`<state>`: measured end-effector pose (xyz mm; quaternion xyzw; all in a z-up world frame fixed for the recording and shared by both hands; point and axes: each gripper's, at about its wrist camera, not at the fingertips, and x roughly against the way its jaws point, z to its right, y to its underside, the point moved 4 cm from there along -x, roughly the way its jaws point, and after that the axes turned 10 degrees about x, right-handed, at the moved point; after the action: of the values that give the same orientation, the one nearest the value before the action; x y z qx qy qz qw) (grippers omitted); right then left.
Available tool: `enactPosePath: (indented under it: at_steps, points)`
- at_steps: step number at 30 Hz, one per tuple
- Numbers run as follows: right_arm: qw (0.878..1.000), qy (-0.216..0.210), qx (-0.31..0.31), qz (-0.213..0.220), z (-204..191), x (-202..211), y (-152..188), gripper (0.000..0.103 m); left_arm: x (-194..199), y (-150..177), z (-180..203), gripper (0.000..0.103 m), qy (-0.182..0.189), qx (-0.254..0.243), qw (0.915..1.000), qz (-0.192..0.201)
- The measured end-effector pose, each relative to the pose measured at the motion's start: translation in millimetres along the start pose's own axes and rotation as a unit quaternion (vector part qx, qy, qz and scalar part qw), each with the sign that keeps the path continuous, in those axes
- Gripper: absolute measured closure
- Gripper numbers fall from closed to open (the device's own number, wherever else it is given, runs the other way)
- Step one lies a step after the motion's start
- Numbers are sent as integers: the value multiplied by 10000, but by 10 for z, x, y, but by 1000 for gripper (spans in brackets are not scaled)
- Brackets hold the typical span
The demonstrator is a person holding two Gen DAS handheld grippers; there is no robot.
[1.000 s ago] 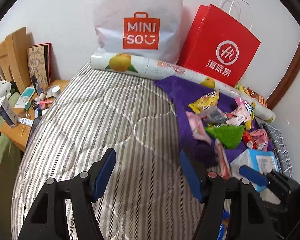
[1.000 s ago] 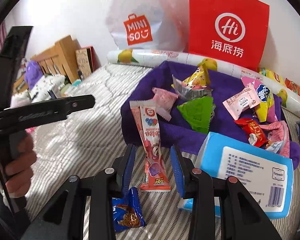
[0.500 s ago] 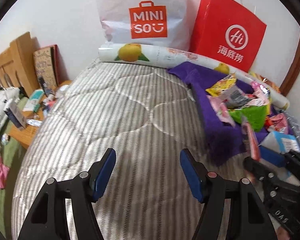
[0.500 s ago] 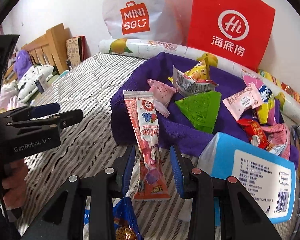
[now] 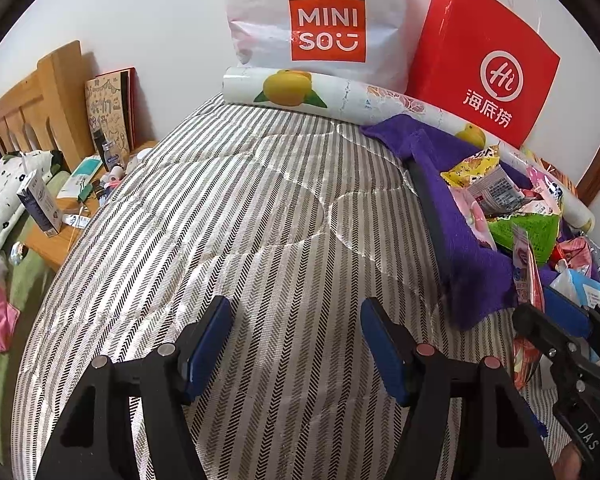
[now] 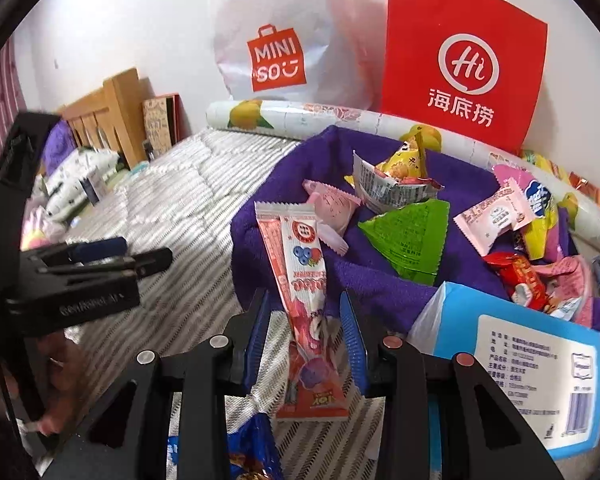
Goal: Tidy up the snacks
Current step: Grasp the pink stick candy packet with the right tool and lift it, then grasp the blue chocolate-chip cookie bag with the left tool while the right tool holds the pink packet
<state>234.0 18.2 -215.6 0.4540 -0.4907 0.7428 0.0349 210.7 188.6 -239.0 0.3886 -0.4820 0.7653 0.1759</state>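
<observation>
Several snack packets lie on a purple towel [image 6: 388, 284] on a striped mattress [image 5: 252, 216]. A long pink and red snack stick [image 6: 304, 280] runs from the towel's edge down between the jaws of my right gripper [image 6: 306, 334], which stands open around it. A green triangular packet [image 6: 412, 232] and a yellow packet [image 6: 404, 160] lie further back. A blue snack packet [image 6: 252, 444] lies under the right gripper. My left gripper [image 5: 296, 344] is open and empty over bare mattress, left of the towel [image 5: 460, 208]; it also shows in the right wrist view [image 6: 116, 256].
A white MINISO bag [image 5: 324, 24] and a red paper bag [image 5: 484, 64] stand against the wall behind a rolled fruit-print sheet [image 5: 332, 96]. A blue and white box [image 6: 532, 364] lies right of the right gripper. A wooden side table [image 5: 60, 236] with small items stands at left.
The left gripper has swung left, so the towel and snacks moved to the right of its view. The right gripper has moved forward along the pink stick. Both stay open.
</observation>
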Motion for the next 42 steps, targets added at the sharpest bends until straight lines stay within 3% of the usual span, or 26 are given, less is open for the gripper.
enactPosePath:
  at_steps: [8,14,16,23,34,39,42]
  points:
    - [10000,19,85,-48,-30,-24,-2,72,-21,0,11,35,18,20,10000,2]
    - [9999,88,115,-79,-36,-42,12,73,-53,15,70,34,-210,-261,9994,-46]
    - [9995,208,228,-72,-53,-50,24,83,-48,13,74,34,-213,-268,9994,-48]
    - [9997,-56,120,186,-53,50,5,88,-40,0,67,34,-201,-253,9995,-46]
    - [9975,17,-175,691,-32,773,-143,88,-9,-12,46,33,-14,-160,9999,-48]
    - [9958,276,-392,784,149,1213,-17,88,68,73,97,33,48,-79,9999,-74]
    - [9953,440,-480,723,270,1372,108,88,153,224,241,33,178,-276,9993,-178]
